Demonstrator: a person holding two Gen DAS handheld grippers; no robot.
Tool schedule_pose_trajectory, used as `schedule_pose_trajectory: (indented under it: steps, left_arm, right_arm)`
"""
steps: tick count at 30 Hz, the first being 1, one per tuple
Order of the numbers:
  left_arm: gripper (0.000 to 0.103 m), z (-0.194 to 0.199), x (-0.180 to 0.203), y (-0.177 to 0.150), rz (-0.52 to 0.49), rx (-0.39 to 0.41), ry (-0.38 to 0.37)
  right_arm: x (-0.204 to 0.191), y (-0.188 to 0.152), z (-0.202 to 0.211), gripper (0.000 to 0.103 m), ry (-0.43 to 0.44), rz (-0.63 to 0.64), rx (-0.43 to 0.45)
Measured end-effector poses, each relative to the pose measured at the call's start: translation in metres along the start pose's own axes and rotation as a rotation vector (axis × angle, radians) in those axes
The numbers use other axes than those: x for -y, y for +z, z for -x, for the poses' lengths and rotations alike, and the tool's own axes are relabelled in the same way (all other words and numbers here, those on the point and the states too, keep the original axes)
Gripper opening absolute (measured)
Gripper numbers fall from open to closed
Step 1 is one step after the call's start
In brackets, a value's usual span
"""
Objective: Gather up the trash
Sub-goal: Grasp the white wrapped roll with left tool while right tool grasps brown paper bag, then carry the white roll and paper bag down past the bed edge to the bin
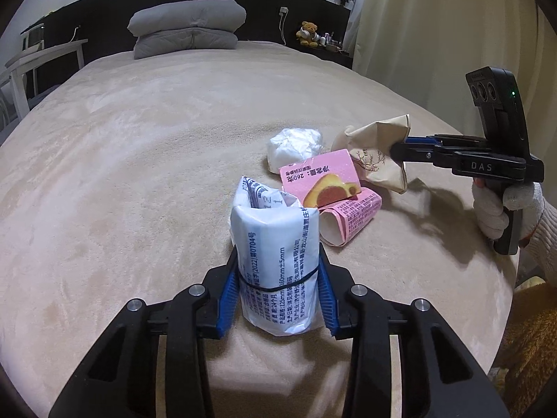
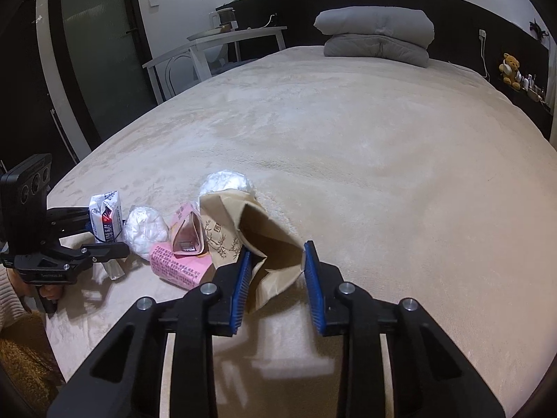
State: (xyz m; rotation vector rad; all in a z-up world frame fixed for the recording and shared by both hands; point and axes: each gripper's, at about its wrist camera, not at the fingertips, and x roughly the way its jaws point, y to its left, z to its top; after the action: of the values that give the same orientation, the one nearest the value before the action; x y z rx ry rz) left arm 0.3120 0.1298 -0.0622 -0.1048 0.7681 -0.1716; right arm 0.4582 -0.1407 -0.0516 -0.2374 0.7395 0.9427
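Beige plush bed (image 1: 146,160) carrying a small cluster of litter. Left tongs (image 1: 278,299) are clamped on a white printed packet (image 1: 275,254), standing upright between the blue pads. Right tongs (image 2: 278,278) have their pads against a crumpled brown paper bag (image 2: 257,240), gripping it. Between them lie a pink carton (image 1: 323,181) and a white tissue wad (image 1: 296,146), both untouched. Judged step: simultaneous pick-up. Next move calls for lifting both pieces clear without dragging their neighbours.

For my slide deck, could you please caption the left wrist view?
Left hand-held gripper clamps a white wrapper on the bed.
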Motion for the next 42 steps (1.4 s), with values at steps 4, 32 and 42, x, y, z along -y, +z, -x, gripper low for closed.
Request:
schedule_pose_trajectory:
  steps: [4, 32, 42]
  left_arm:
    - [0.038, 0.012, 0.005, 0.0, 0.002, 0.022, -0.001]
    - [0.038, 0.124, 0.074, -0.043, 0.069, 0.186, 0.052]
    - [0.038, 0.153, 0.114, -0.083, 0.075, 0.228, 0.051]
  right_arm:
    - [-0.009, -0.003, 0.021, 0.03, -0.007, -0.012, 0.032]
    - [-0.083, -0.093, 0.182, 0.03, -0.055, -0.223, 0.251]
    - [-0.118, -0.142, 0.222, 0.03, -0.033, -0.247, 0.273]
